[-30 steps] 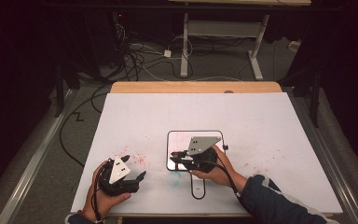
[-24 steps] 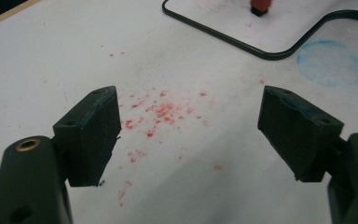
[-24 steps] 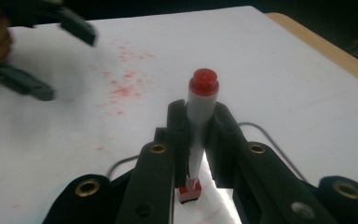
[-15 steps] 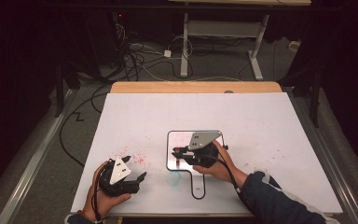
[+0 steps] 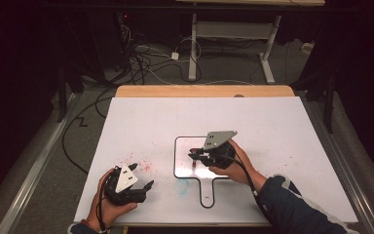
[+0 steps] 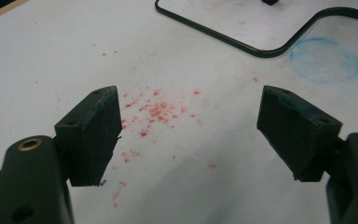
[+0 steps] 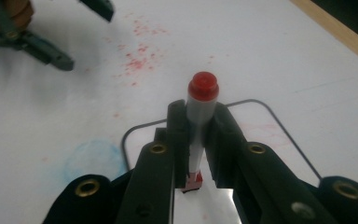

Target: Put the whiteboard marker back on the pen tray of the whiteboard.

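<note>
On the left, our left gripper rests low over the white table, its jaws spread wide with nothing between them; just ahead of its tips lie scattered red specks, and farther ahead on its right a faint blue ring. Moving right, the small whiteboard with its dark rim and handle lies flat under our right gripper, which pinches a red marker upright, cap end up, tip down on the board right beneath the jaws. We judge the marker light and stiff, with a smooth plastic barrel that could slip or swivel in the pads, so the best hold is at mid-barrel, as now, squeezed firmly but not hard. The board looks thin, rigid and apt to slide unless we steady it by its handle.
</note>
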`<state>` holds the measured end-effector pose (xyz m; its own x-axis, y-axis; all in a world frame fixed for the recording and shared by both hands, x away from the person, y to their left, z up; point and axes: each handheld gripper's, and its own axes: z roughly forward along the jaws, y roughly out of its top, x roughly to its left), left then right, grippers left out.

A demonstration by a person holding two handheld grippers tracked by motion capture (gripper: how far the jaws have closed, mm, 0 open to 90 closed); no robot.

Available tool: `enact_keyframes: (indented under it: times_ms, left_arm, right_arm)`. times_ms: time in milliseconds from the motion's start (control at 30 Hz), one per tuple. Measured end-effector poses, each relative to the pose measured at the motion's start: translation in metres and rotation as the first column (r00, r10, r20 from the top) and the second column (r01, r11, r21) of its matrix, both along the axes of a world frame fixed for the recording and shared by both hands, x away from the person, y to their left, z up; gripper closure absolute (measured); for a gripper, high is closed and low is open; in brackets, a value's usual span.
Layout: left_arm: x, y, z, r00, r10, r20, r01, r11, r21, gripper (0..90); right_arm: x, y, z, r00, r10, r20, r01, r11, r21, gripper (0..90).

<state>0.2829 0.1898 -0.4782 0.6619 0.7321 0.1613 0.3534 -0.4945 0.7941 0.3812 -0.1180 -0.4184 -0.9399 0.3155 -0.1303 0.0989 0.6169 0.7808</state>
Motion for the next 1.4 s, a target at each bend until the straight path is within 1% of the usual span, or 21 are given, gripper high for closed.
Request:
enact_keyframes:
  times_ms: [67,167,200,267,400,433,500,567,633,700,800,900,933,1000,1067,1133,1167,1200,1267,1367,1400]
  left_arm:
    - [0.0,0.0,0.001,1.0,-0.005,0.0,0.005,1.0,0.006,21.2]
    - [0.0,-0.002,0.001,0.9999,-0.01,0.003,0.01,0.9999,0.004,21.1]
    - [0.0,-0.003,0.001,0.9999,-0.01,0.005,0.01,0.9999,0.005,21.2]
    - [0.0,-0.003,0.001,0.9999,-0.013,0.005,0.013,0.9999,0.007,21.1]
    - [0.001,-0.004,0.0,0.9998,-0.019,0.001,0.019,0.9997,0.014,21.2]
    - [0.001,-0.004,0.0,0.9998,-0.02,0.001,0.02,0.9997,0.014,21.2]
    - [0.001,-0.004,0.0,0.9998,-0.022,0.002,0.022,0.9997,0.011,21.1]
    - [0.002,-0.003,0.0,0.9998,-0.022,0.001,0.022,0.9997,0.007,21.1]
    - [0.002,-0.004,0.0,0.9997,-0.024,0.002,0.024,0.9997,0.007,21.1]
    - [0.001,-0.003,0.0,0.9996,-0.027,0.002,0.027,0.9996,0.006,21.2]
    - [0.001,-0.002,0.001,0.9997,-0.024,0.006,0.024,0.9997,-0.003,21.2]
    - [0.0,-0.002,0.002,0.9997,-0.023,0.011,0.023,0.9997,-0.011,21.2]
    - [0.0,-0.002,0.002,0.9997,-0.024,0.011,0.024,0.9997,-0.01,21.2]
    - [0.001,-0.003,0.002,0.9996,-0.026,0.01,0.026,0.9997,-0.003,21.2]
    - [0.001,-0.004,0.002,0.9996,-0.025,0.009,0.025,0.9997,-0.006,21.1]
    - [0.001,-0.004,0.002,0.9995,-0.029,0.01,0.029,0.9996,-0.004,21.1]
    - [0.001,-0.005,0.002,0.9995,-0.03,0.01,0.03,0.9995,-0.004,21.1]
    - [0.001,-0.005,0.002,0.9995,-0.031,0.009,0.031,0.9995,-0.003,21.2]
    - [0.002,-0.005,0.001,0.9996,-0.03,0.005,0.03,0.9996,-0.003,21.5]
    - [0.002,-0.004,0.002,0.9996,-0.028,0.006,0.028,0.9996,-0.008,21.9]
    - [0.002,-0.004,0.002,0.9995,-0.029,0.007,0.029,0.9995,-0.007,21.8]
  right_arm:
    - [-0.004,-0.001,0.001,0.9997,0.02,-0.016,-0.02,1.0,-0.003,81.5]
    - [-0.002,-0.002,0.0,0.9994,0.033,-0.005,-0.033,0.999,-0.001,81.5]
    - [0.0,-0.001,0.0,0.9997,0.023,0.008,-0.023,1.0,0.0,81.6]
    - [0.005,0.001,-0.002,0.9971,-0.006,0.075,0.007,1.0,-0.02,81.6]
    - [0.026,0.007,-0.007,0.9925,-0.04,0.115,0.038,0.999,0.012,81.6]
    - [0.031,0.009,-0.008,0.9923,-0.054,0.112,0.051,0.998,0.028,81.6]
    - [0.039,0.014,-0.01,0.9873,-0.08,0.137,0.076,0.997,0.029,81.6]
    - [0.047,0.019,-0.011,0.9776,-0.109,0.18,0.109,0.994,0.013,81.6]
    - [0.055,0.019,-0.011,0.9808,-0.133,0.143,0.128,0.991,0.042,81.6]
    - [0.056,0.02,-0.01,0.9833,-0.125,0.133,0.121,0.992,0.037,81.5]
    - [0.042,0.026,-0.009,0.9974,-0.05,0.051,0.047,0.997,0.067,81.5]
    - [0.022,0.032,-0.009,0.9982,0.038,0.046,-0.041,0.997,0.059,81.5]
    - [0.018,0.033,-0.009,0.9975,0.044,0.056,-0.047,0.997,0.053,81.5]
    - [0.021,0.033,-0.009,0.9953,0.028,0.093,-0.032,0.999,0.037,81.6]
    - [0.033,0.031,-0.011,0.9876,-0.038,0.153,0.035,0.999,0.023,81.6]
    - [0.049,0.026,-0.013,0.9786,-0.119,0.167,0.115,0.993,0.037,81.6]
    - [0.054,0.024,-0.014,0.9726,-0.15,0.177,0.145,0.988,0.044,81.6]
    - [0.058,0.021,-0.014,0.9718,-0.162,0.171,0.155,0.986,0.057,81.6]
    - [0.058,0.021,-0.015,0.9732,-0.168,0.157,0.159,0.985,0.068,81.4]
    - [0.046,0.029,-0.014,0.992,-0.086,0.092,0.078,0.992,0.095,81.4]
    - [0.04,0.034,-0.014,0.9935,-0.058,0.098,0.049,0.995,0.086,81.5]
